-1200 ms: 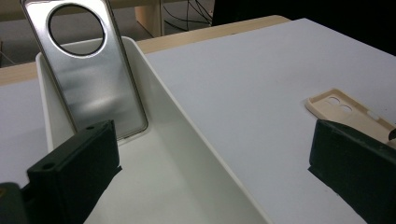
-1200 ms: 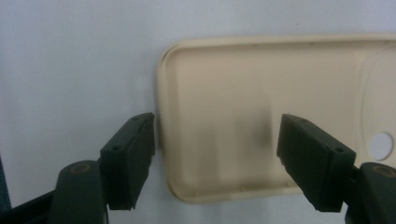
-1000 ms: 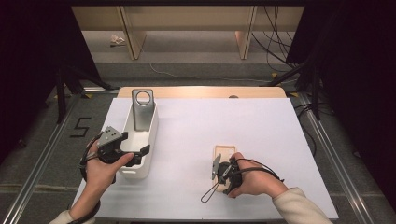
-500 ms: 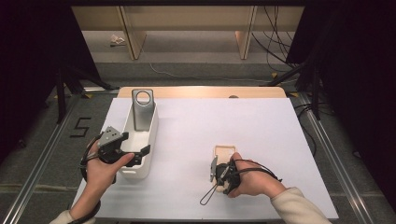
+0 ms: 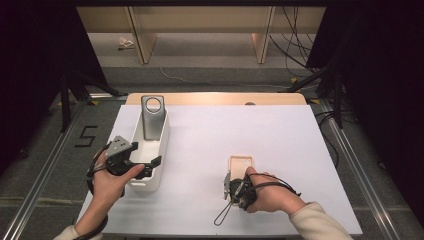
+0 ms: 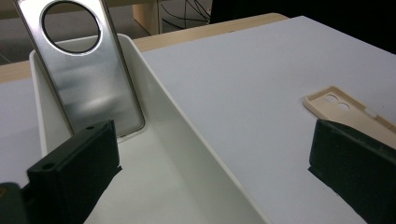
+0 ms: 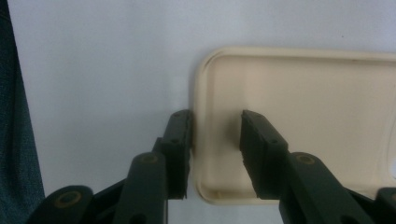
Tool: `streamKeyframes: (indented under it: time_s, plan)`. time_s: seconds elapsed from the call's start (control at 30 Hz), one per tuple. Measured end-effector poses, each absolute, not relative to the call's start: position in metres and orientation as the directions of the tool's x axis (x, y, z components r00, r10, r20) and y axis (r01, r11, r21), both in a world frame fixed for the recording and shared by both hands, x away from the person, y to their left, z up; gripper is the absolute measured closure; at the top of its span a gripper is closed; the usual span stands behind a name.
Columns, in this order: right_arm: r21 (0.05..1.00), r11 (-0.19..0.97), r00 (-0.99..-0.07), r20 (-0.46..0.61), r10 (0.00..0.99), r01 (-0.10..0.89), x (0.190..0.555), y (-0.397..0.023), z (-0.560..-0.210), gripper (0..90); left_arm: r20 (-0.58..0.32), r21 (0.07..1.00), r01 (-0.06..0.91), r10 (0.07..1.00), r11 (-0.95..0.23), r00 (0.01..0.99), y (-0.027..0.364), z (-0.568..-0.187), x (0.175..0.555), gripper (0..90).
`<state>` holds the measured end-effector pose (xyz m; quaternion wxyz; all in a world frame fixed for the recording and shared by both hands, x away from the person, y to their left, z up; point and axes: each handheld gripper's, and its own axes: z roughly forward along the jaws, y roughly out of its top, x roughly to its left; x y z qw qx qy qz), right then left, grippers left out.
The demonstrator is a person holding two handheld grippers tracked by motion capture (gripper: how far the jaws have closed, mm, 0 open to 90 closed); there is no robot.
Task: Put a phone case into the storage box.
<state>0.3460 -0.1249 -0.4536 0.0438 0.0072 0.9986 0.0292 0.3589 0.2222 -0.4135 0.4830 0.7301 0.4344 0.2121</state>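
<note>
My right claw has just been closing, and its jaws now straddle the near rim of the beige phone case, one outside the wall and one inside the shell, with a gap showing on the inner side, so I judge it not yet pinched. The case lies open side up on the white surface, just ahead of my right hand. It looks light, thin and a bit bendy, so I'd grip the raised wall, not the flat back, and gently, since the smooth plastic may slip or flex. My left claw stands wide over the white bin, where a silver case leans upright.
</note>
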Motion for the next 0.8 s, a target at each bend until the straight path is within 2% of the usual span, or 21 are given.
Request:
streamKeyframes:
  time_s: [0.33, 0.47, 0.8]
  plan:
    - [0.017, 1.0, -0.992, -0.124, 0.001, -0.001, 0.337, -0.118, -0.454, 76.3, -0.107, 0.889, 0.429, 0.838, -0.16, 0.536, 0.221, -0.414, 0.358, 1.0]
    - [0.003, 1.0, -0.994, -0.112, -0.019, -0.02, 0.334, -0.117, -0.453, 84.4, -0.107, 0.889, 0.429, 0.838, -0.16, 0.536, 0.221, -0.414, 0.358, 1.0]
    - [0.009, 1.0, -0.996, -0.091, 0.001, 0.0, 0.336, -0.119, -0.452, 87.1, -0.106, 0.89, 0.428, 0.838, -0.16, 0.535, 0.221, -0.413, 0.358, 1.2]
